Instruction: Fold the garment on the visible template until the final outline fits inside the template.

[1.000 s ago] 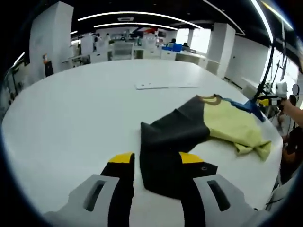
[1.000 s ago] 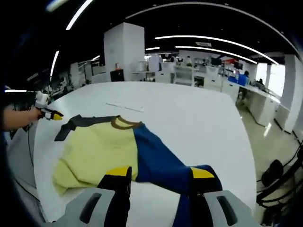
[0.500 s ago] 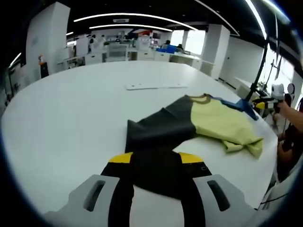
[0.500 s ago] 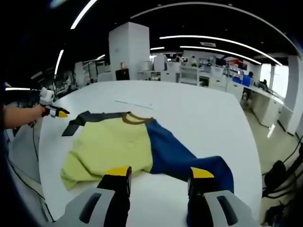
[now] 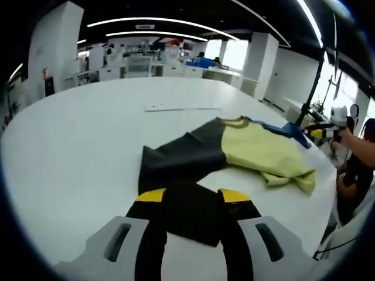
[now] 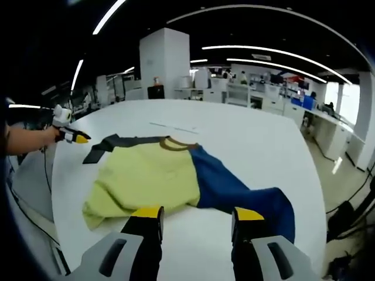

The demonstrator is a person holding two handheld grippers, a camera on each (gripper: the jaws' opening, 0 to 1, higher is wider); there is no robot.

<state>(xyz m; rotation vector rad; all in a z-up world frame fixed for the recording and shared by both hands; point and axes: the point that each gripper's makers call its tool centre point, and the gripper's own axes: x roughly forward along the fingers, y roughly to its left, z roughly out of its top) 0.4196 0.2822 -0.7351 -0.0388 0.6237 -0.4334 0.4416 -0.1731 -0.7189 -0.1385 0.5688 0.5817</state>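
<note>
Your garment (image 5: 234, 153) lies spread on the white worktop (image 5: 76, 146), its black sleeve between your left gripper's (image 5: 190, 202) spread jaws, perhaps ungripped, while your right gripper (image 6: 196, 218) hangs open.

The left tool (image 5: 190, 202) is covering part of the garment's (image 5: 234, 152) black sleeve end, so whether it is gripping the cloth cannot be told. In the right gripper view the tool (image 6: 196, 221) is hiding the counter's (image 6: 246, 140) near edge.
</note>
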